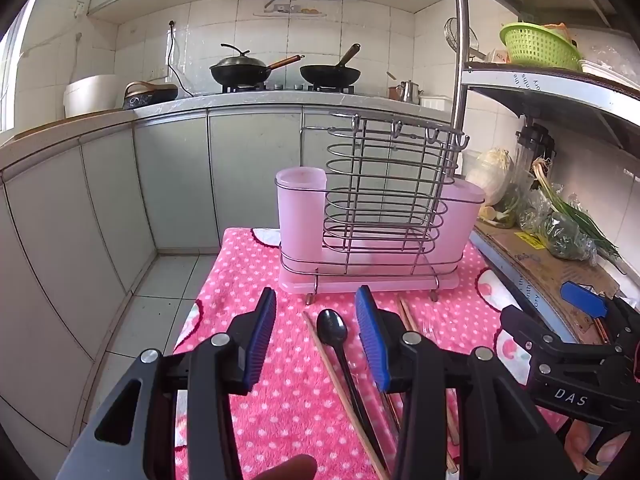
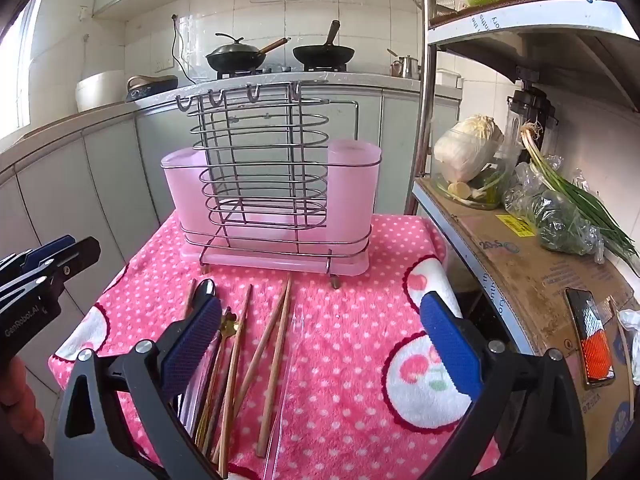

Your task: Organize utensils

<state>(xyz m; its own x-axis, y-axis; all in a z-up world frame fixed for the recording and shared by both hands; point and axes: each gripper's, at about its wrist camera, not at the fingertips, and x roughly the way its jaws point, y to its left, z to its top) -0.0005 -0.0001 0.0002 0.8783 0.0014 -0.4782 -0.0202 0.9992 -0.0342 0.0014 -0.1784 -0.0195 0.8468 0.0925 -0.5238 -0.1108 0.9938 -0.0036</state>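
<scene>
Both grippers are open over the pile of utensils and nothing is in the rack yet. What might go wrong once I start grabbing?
1. The black spoon lies right beside a chopstick between the fingers of the left hand-held gripper; closing may catch both.
2. The chopsticks overlap in a loose heap near the right hand-held gripper; lifting one may drag others.
3. The fluffy pink cloth may snag fingertips.
4. The wire rack looks light; a bump could tip it.

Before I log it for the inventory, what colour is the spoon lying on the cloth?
Black spoon, clearest in the left wrist view.
</scene>
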